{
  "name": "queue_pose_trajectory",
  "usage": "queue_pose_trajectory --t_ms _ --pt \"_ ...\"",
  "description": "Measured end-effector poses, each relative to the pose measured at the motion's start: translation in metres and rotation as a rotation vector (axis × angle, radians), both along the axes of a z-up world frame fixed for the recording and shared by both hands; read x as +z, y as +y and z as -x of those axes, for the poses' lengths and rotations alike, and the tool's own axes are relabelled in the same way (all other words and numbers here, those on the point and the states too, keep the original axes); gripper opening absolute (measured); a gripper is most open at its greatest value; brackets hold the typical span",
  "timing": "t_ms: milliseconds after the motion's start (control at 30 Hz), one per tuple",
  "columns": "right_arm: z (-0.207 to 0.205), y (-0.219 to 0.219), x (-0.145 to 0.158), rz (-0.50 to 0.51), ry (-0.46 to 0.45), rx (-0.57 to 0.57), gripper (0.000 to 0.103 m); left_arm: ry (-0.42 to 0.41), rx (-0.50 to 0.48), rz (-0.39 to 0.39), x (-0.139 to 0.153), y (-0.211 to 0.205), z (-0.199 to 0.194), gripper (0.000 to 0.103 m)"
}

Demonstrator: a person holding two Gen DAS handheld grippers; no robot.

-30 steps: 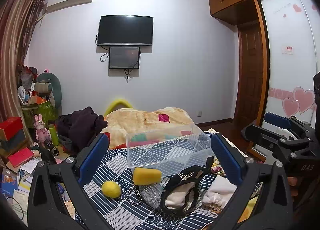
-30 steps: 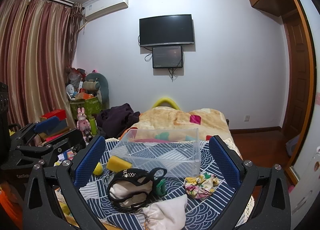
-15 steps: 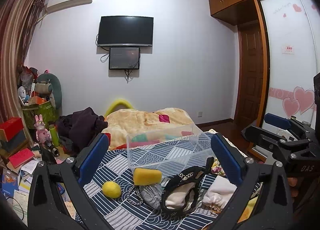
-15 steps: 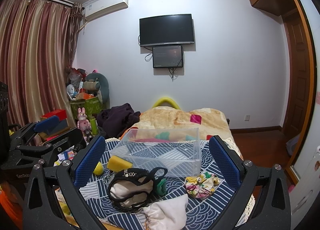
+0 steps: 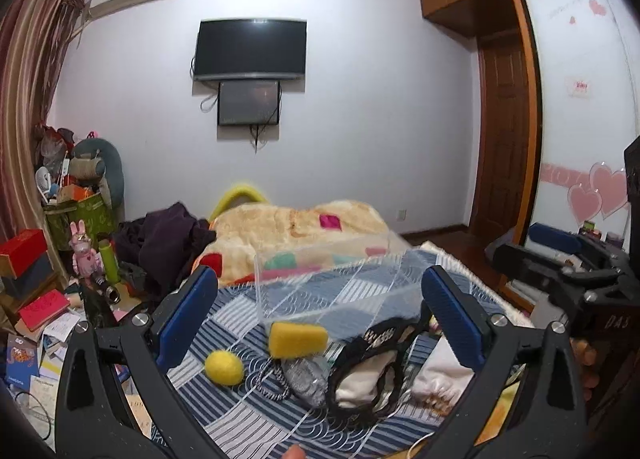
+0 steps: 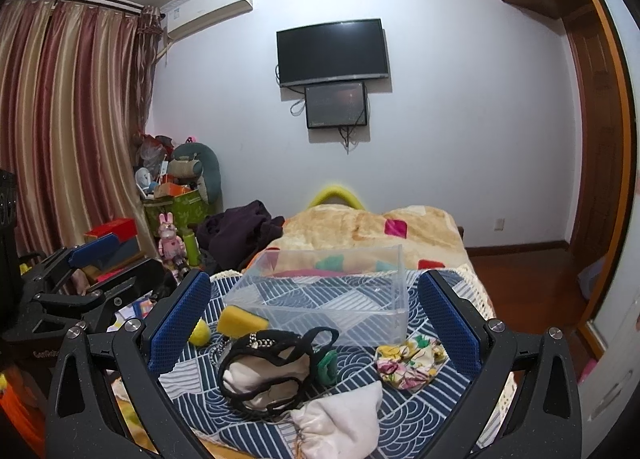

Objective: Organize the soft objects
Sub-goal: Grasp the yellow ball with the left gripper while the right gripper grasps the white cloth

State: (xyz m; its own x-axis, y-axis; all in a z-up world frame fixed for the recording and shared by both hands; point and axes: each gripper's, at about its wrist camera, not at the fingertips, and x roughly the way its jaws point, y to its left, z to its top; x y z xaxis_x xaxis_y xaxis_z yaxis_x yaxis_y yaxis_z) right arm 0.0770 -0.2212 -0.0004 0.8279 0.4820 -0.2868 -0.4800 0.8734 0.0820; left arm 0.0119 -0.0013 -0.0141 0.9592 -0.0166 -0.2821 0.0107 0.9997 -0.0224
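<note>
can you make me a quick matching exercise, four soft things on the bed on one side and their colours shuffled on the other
Things:
1. sponge
2. ball
3. drawstring pouch
4. floral cloth

Descriptions:
A. white, nearest the camera in the right wrist view
B. round and yellow, left of the sponge
C. multicoloured print, in front of the clear bin's right corner
D. yellow block, by the bin's front left corner

Pairs: 1-D, 2-B, 3-A, 4-C
</note>
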Motion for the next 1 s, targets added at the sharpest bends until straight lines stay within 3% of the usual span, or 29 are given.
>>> queue_pose_trajectory --t_ms 200,367,533,667,767,800,833,1000 --pt "-0.019 -0.008 -0.025 0.035 0.118 -0.007 0.103 0.133 0.006 0.032 -0.034 0.015 -0.021 0.103" --pt "-0.034 -0.015 -0.063 0.099 0.251 -0.015 0.103 0.26 0.096 0.156 -0.069 0.056 -0.045 0.103" --pt "-0.043 -0.018 -0.098 0.156 0.361 -0.029 0.101 0.367 0.211 0.182 -0.099 0.087 -0.071 0.086" --pt "-0.049 -0.017 -0.114 0.163 0.431 -0.018 0.094 0.423 0.256 0.193 -0.12 0.103 -0.093 0.083" --pt "-0.053 -0.014 -0.123 0.162 0.484 0.008 0.081 0.459 0.264 0.166 -0.132 0.105 -0.107 0.077" --pt "-0.054 -0.013 -0.126 0.164 0.51 0.031 0.068 0.47 0.259 0.164 -0.135 0.105 -0.11 0.076" --pt "-0.053 -0.011 -0.128 0.165 0.524 0.046 0.056 0.484 0.252 0.169 -0.14 0.107 -0.114 0.071" --pt "-0.042 -0.01 -0.126 0.18 0.508 0.068 0.03 0.533 0.218 0.213 -0.152 0.11 -0.119 0.046"
